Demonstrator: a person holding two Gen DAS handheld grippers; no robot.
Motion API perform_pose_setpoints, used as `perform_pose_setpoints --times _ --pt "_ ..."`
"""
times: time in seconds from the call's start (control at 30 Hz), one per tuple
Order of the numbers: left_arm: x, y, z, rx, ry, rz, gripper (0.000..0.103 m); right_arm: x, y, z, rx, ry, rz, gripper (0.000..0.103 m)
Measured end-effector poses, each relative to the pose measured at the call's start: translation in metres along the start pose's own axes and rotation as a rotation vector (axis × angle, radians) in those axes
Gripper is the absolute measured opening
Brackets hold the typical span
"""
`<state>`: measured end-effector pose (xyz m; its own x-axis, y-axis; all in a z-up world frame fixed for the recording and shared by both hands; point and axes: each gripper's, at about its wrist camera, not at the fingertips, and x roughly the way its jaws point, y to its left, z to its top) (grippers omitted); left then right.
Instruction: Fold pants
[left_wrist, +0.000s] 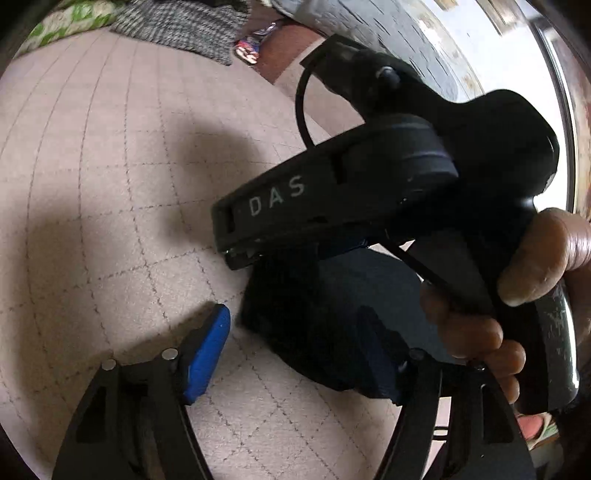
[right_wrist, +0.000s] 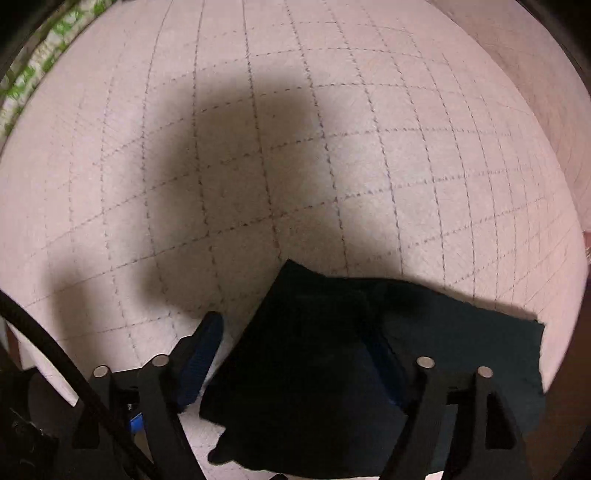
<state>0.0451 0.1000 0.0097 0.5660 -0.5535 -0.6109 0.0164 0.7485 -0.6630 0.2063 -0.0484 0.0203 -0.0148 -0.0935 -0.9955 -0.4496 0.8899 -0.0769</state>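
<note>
The dark navy pants (right_wrist: 332, 350) lie folded into a compact bundle on the pale checked bed cover (right_wrist: 332, 147). My right gripper (right_wrist: 291, 354) is open just above the bundle, its blue pads (right_wrist: 201, 358) wide apart, the right pad over the cloth. In the left wrist view the same pants (left_wrist: 332, 325) lie under the right gripper's black body (left_wrist: 351, 184), held by a hand (left_wrist: 480, 332). My left gripper (left_wrist: 295, 350) is open, its left blue pad (left_wrist: 207, 354) over the cover, the right one over the pants' edge.
A grey houndstooth cloth (left_wrist: 184, 26) and a green-and-white patterned fabric (left_wrist: 66, 18) lie at the far edge of the cover. A brown floor strip (left_wrist: 288, 48) and a bright window (left_wrist: 498, 55) lie beyond. Pink bedding rises at the right (right_wrist: 546, 92).
</note>
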Motion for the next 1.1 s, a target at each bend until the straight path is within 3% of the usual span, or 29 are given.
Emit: perform_pose_setpoints --times 0.13,0.23,0.27,0.3,0.33,0.4,0.6,0.73,0.93,1.0,1.1 --pt "0.001 -0.004 -0.006 -0.005 -0.051 -0.003 0.082 0.000 -0.005 0.001 -0.034 0.012 0.014 0.076" --pt "0.006 -0.013 -0.011 0.039 -0.066 0.038 0.078 -0.004 -0.006 -0.001 -0.071 0.008 -0.009 0.052" --pt "0.009 -0.015 -0.012 0.050 -0.056 0.031 0.045 -0.006 -0.004 -0.003 -0.095 0.002 -0.037 0.039" --pt "0.015 -0.014 -0.012 0.042 -0.016 -0.008 0.020 -0.008 -0.004 -0.007 -0.107 -0.001 -0.060 0.028" --pt "0.026 -0.005 -0.012 -0.018 0.060 -0.064 0.013 -0.010 -0.005 -0.010 -0.122 -0.006 -0.085 0.025" --pt "0.025 0.008 -0.011 -0.096 0.057 -0.127 0.012 -0.014 -0.008 -0.017 -0.135 -0.027 -0.101 0.022" --pt "0.017 -0.002 -0.018 -0.093 0.058 -0.176 0.013 -0.042 -0.032 -0.046 -0.085 -0.144 -0.015 0.022" --pt "0.016 -0.032 -0.024 -0.020 0.071 -0.177 0.013 -0.060 -0.060 -0.068 -0.027 -0.218 0.037 0.022" --pt "0.050 -0.084 -0.028 0.032 0.144 -0.205 0.013 -0.063 -0.143 -0.120 0.132 -0.300 0.143 0.022" --pt "0.060 -0.099 -0.034 0.051 0.169 -0.210 0.016 -0.060 -0.160 -0.133 0.180 -0.321 0.178 0.022" --pt "0.068 -0.117 -0.047 0.067 0.204 -0.211 0.029 -0.047 -0.187 -0.154 0.257 -0.352 0.200 0.023"
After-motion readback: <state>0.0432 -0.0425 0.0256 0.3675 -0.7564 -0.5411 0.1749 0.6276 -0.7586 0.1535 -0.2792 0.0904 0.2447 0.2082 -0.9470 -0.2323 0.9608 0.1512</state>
